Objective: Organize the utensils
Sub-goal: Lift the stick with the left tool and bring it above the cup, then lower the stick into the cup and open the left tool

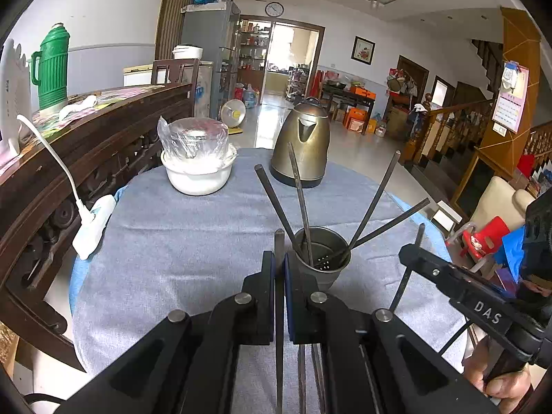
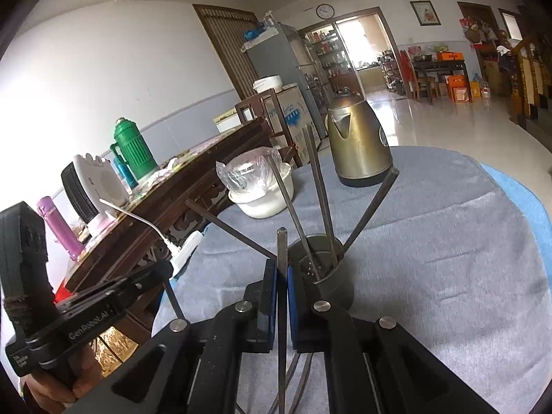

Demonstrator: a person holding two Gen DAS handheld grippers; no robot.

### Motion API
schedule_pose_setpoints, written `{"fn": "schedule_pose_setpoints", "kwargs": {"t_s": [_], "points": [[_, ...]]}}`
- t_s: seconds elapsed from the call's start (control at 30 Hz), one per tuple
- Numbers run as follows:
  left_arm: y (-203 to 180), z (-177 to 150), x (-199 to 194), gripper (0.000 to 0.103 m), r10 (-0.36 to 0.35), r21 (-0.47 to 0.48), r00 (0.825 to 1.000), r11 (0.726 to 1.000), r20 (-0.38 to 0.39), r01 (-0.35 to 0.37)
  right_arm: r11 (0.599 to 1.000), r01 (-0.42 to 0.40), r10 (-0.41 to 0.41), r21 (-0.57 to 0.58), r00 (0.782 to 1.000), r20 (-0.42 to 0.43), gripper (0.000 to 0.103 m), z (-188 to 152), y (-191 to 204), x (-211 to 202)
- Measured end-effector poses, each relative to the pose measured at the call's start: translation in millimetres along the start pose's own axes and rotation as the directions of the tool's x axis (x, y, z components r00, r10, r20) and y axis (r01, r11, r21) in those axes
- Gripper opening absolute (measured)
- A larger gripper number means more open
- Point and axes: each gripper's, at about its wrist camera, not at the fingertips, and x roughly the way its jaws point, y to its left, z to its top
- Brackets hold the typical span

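Each held stick should, I judge, be tipped upright over the metal cup (image 1: 322,255) on the grey-clothed table (image 1: 165,241), which holds 4 chopsticks, then lowered inside; the left gripper (image 1: 279,272) pinches 1 chopstick (image 1: 279,310), the right gripper (image 2: 282,279) pinches another chopstick (image 2: 282,252)

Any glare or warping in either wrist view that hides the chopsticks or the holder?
Left wrist: floor glare beyond the kettle; holder and chopstick sharp. Right wrist: wall at left washed out, fisheye-bent edges; holder clear.
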Motion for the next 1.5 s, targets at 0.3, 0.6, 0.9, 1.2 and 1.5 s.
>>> {"fn": "schedule_pose_setpoints", "kwargs": {"t_s": [0.3, 0.6, 0.9, 1.2, 1.5], "points": [[0, 1, -1, 0.005, -0.002, 0.001, 1.0, 1.0, 0.005, 0.002, 0.999, -0.03, 0.027, 0.028, 0.997, 0.076, 0.006, 3, -6, -13], [-4, 4, -7, 0.005, -0.011, -0.004, 1.0, 1.0, 0.018, 0.011, 0.999, -0.041, 0.037, 0.03, 0.991, 0.128, 0.006, 5, -7, -22], [-6, 15, -22, 0.005, -0.03, -0.017, 0.998, 0.999, 0.058, 0.031, 0.999, -0.02, 0.013, 0.036, 0.982, 0.191, 0.006, 6, -12, -36], [-11, 20, -31, 0.005, -0.039, -0.018, 0.996, 0.999, 0.083, 0.04, 0.999, -0.004, -0.004, 0.034, 0.971, 0.24, 0.006, 8, -13, -45], [-16, 32, -39, 0.005, -0.039, -0.012, 0.993, 0.999, 0.114, 0.041, 0.999, 0.035, -0.032, -0.004, 0.948, 0.316, 0.006, 17, -4, -59]]}}
